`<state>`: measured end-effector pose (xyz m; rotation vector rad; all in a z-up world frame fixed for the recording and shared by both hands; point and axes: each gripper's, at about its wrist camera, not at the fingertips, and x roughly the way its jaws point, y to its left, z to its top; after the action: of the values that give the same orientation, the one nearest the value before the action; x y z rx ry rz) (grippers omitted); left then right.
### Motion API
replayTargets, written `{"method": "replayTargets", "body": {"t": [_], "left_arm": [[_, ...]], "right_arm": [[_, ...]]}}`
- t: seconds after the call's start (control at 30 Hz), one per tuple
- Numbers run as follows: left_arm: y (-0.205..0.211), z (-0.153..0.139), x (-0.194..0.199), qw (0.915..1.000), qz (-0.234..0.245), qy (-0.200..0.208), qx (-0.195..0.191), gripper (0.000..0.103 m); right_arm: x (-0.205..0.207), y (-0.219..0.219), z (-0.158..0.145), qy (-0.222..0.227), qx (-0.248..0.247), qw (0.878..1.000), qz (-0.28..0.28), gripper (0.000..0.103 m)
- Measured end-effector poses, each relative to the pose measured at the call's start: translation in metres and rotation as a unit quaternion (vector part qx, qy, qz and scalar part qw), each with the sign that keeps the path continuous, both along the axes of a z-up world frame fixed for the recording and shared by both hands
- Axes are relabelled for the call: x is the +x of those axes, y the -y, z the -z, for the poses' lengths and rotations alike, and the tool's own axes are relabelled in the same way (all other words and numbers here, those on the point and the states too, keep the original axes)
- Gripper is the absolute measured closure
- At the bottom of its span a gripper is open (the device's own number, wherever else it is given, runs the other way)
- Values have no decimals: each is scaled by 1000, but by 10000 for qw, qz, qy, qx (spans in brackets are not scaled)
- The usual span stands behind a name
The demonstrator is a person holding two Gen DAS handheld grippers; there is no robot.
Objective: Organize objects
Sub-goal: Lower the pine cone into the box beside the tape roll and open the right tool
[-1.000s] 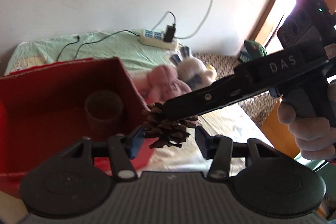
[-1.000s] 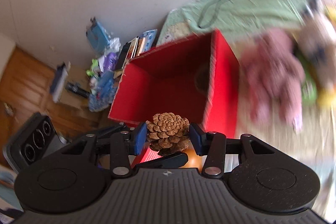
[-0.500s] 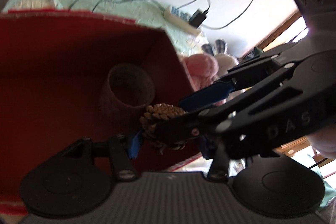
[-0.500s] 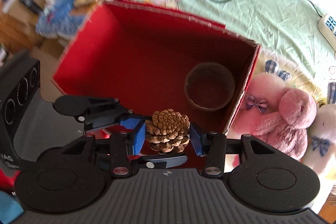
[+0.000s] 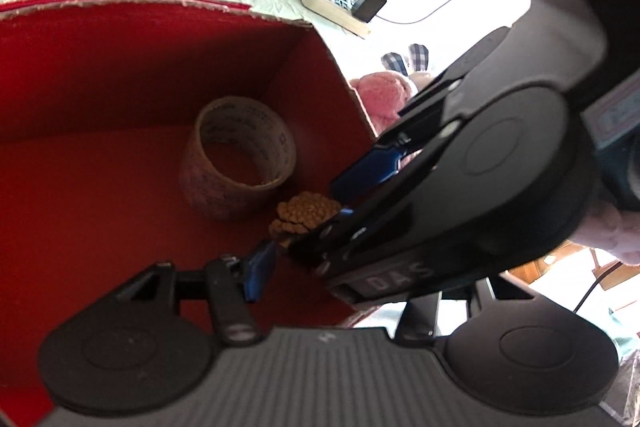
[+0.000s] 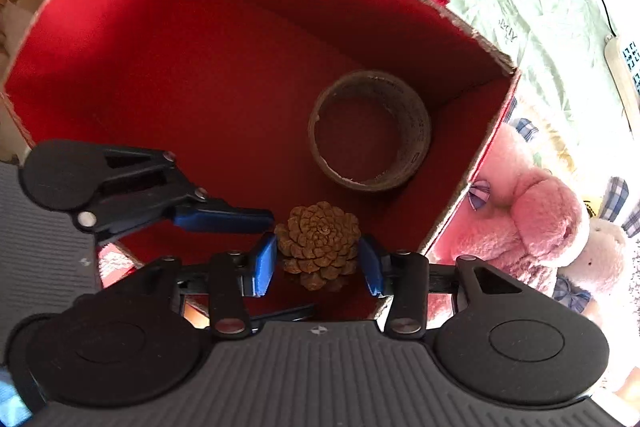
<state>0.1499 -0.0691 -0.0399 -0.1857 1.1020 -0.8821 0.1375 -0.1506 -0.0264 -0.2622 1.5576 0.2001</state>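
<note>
The left gripper [image 6: 224, 219] is held open inside the red box [image 6: 120, 27], the cone [image 6: 318, 243] is clamped by the right gripper [image 6: 318, 261] over the box floor near the tape roll [image 6: 370, 135], and the left gripper's right finger is hidden.

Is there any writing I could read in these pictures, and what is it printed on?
"DAS": raised letters on the right hand-held gripper, seen from the left wrist.
Tape roll: print around the inner wall, too blurred to read.
Power strip: blue socket marks, no legible words.
Green sheet: a small mark, too small to read.
</note>
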Motion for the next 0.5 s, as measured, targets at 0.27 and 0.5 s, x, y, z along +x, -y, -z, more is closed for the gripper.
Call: {"method": "replayTargets", "body": {"t": [0.27, 0.5], "left_arm": [[-11, -3, 2, 9998, -38, 104, 157, 50], [-20, -9, -5, 9994, -106, 248, 229, 48]], "right_arm": [[-4, -8, 8, 17, -215, 9997, -122, 56], [-13, -5, 7, 225, -159, 9996, -8, 55]]}}
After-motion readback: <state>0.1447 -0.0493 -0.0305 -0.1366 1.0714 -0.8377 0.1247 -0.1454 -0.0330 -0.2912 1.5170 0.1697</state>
